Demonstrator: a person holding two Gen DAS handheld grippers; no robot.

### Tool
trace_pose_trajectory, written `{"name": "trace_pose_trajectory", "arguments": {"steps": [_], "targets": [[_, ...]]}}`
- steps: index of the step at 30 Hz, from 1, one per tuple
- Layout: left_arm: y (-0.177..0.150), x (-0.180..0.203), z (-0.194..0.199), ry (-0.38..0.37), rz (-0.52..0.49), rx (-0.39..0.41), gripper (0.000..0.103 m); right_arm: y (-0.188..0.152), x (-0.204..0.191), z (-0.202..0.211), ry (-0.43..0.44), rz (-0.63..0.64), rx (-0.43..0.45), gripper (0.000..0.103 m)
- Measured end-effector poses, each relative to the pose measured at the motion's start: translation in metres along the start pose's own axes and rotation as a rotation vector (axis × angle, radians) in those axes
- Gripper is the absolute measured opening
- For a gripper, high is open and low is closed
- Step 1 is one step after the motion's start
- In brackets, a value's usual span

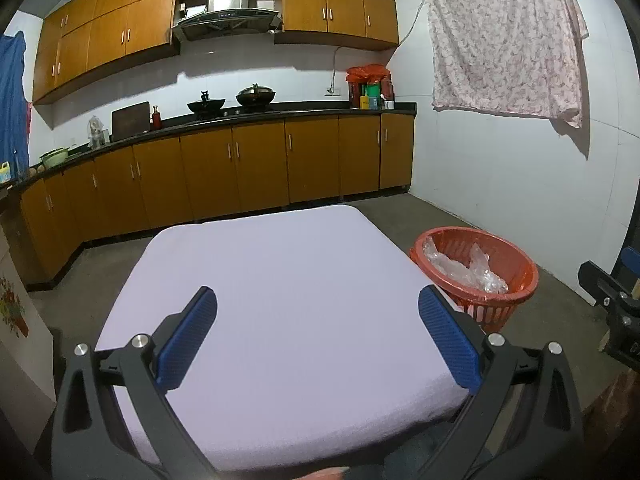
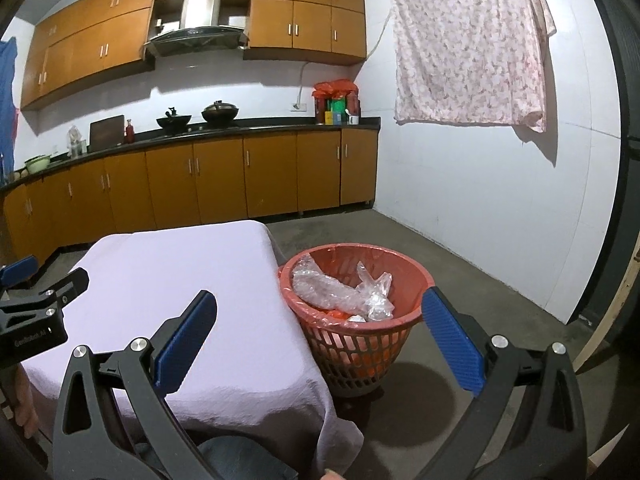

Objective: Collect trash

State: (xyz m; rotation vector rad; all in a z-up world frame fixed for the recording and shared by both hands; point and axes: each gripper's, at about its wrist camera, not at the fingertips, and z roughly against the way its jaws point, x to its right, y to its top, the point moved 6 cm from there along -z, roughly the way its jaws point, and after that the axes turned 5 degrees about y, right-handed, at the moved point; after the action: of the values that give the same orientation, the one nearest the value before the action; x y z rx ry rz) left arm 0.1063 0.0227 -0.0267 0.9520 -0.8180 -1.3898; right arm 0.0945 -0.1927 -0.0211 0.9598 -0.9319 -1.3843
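Note:
An orange plastic basket (image 2: 360, 344) stands on the floor right of the table and holds crumpled clear plastic trash (image 2: 340, 292). The basket (image 1: 500, 304) and the trash (image 1: 468, 268) also show in the left wrist view. My left gripper (image 1: 318, 312) is open and empty above the table with the lilac cloth (image 1: 280, 280). My right gripper (image 2: 320, 316) is open and empty, near the table's right edge (image 2: 180, 280), beside the basket. The left gripper also shows at the left of the right wrist view (image 2: 36, 316).
Kitchen counter with wooden cabinets (image 1: 240, 168) runs along the back wall, with woks, bottles and a red bag on it. A floral cloth (image 1: 508, 36) hangs on the white right wall. Grey concrete floor (image 2: 460, 272) surrounds the table.

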Motion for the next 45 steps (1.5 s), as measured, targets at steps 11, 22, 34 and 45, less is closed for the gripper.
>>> {"name": "trace_pose_trajectory", "arguments": {"steps": [11,22,34,45], "targets": [[-0.017,-0.002,0.019,-0.010,-0.014,-0.003,0.099,-0.011,-0.012,0.013,-0.002,0.013,-0.002,0.101],[-0.023,0.003,0.022,-0.016,-0.022,-0.010,0.099,-0.017,-0.012,0.016,-0.014,-0.003,-0.009,0.101],[-0.030,0.006,0.019,-0.045,-0.014,-0.031,0.099,-0.022,-0.007,0.014,-0.028,-0.016,-0.031,0.101],[-0.032,0.009,0.019,-0.067,-0.010,-0.036,0.099,-0.023,-0.006,0.014,-0.029,-0.018,-0.034,0.101]]}}
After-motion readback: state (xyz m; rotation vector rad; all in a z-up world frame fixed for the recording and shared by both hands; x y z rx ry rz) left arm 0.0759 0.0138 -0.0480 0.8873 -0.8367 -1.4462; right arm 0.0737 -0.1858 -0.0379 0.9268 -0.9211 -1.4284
